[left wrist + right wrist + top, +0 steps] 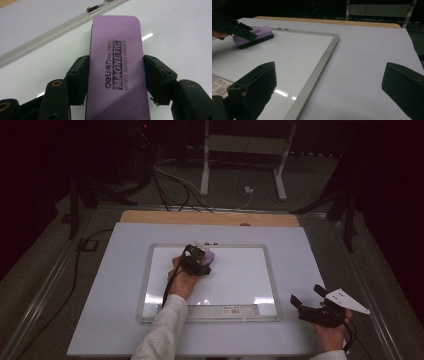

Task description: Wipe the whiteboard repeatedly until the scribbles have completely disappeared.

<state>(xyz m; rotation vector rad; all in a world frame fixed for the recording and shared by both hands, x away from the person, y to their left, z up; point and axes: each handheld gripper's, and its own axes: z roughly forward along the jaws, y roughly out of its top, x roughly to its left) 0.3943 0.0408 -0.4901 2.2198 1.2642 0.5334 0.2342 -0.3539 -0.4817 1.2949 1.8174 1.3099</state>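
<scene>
My left claw (200,261) pinches a purple eraser (116,72) by its long sides, one black pad pressed against each edge. The eraser lies flat on the whiteboard (235,280), near the board's far rim and a little left of its middle. In the left gripper view the printed top faces up, with the words "magnetic white board eraser" running along its length, and the board's silver frame (57,32) crosses just beyond the eraser's far end. From the right gripper view the eraser (253,36) shows a purple top over a dark underside that rests on the white surface, with my left claw (248,35) clamped on its near end.

My right claw (310,299) hovers over the pale worktop (115,285) off the board's near right corner, well apart from the eraser. Its jaws are spread wide with nothing between them; in its own view they frame the board's right edge (322,65) and bare worktop.

A barcode sticker (231,310) sits on the board's near rim.
</scene>
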